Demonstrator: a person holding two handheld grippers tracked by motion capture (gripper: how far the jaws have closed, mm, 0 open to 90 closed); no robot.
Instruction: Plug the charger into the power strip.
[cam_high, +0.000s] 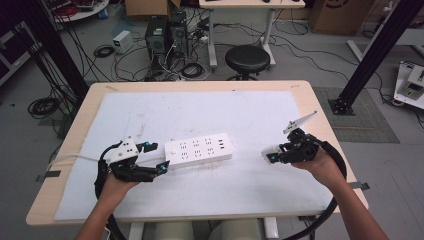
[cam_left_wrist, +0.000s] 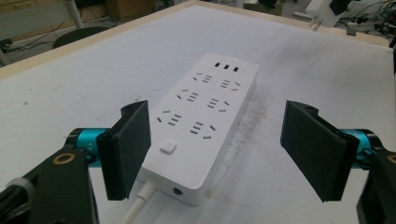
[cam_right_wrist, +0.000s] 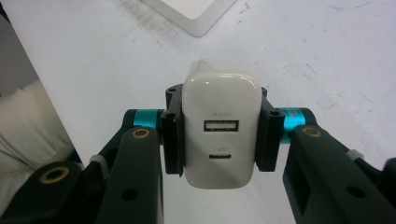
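White plastic charger (cam_right_wrist: 221, 132), USB ports facing the camera, sits clamped in the right claw (cam_high: 270, 157), lifted off the tabletop (cam_high: 300, 92) to the right of the white power strip (cam_high: 200, 149). The left claw (cam_left_wrist: 215, 151) stands wide, straddling the strip's switch end without pressing it. Unbraced, the strip could slide when the charger's prongs push in, or they could miss the slots. Nothing lies between them.

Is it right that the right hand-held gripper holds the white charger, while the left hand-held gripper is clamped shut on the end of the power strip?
Not quite. The left hand-held gripper is open: in the left gripper view its pads stand on either side of the power strip without pressing it. The right hand-held gripper does hold the white charger.
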